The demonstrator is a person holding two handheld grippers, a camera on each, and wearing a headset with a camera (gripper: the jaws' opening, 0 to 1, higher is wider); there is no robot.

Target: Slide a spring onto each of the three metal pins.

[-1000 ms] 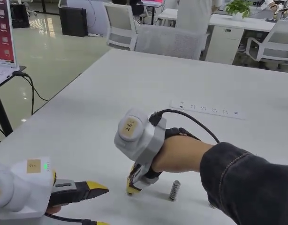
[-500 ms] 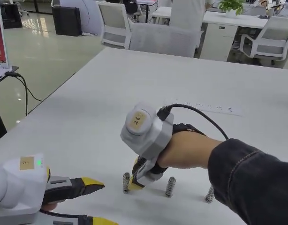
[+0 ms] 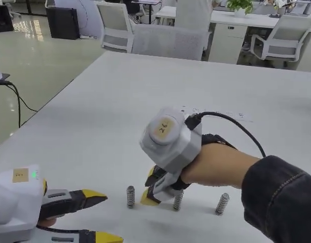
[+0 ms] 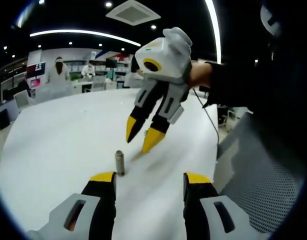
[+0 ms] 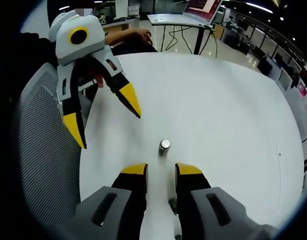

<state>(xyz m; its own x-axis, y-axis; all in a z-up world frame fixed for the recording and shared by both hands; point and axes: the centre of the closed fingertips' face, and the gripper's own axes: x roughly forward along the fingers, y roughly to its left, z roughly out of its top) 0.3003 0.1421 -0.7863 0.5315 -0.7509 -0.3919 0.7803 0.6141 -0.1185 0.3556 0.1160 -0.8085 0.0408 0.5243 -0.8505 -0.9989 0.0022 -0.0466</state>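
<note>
- Springs (image 3: 130, 196) stand upright in a row: one just ahead of the right gripper (image 4: 137, 142), one close beside it, the third farther off.
- Right gripper narrowly parted and empty; left gripper (image 3: 114, 215) nearby, gaping wide, empty.
- Coils look light, squashy, prone to roll; pinch gently mid-length.

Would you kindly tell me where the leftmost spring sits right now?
In the head view the leftmost spring stands upright on the table, just left of the right tool and right of the left tool.
</note>
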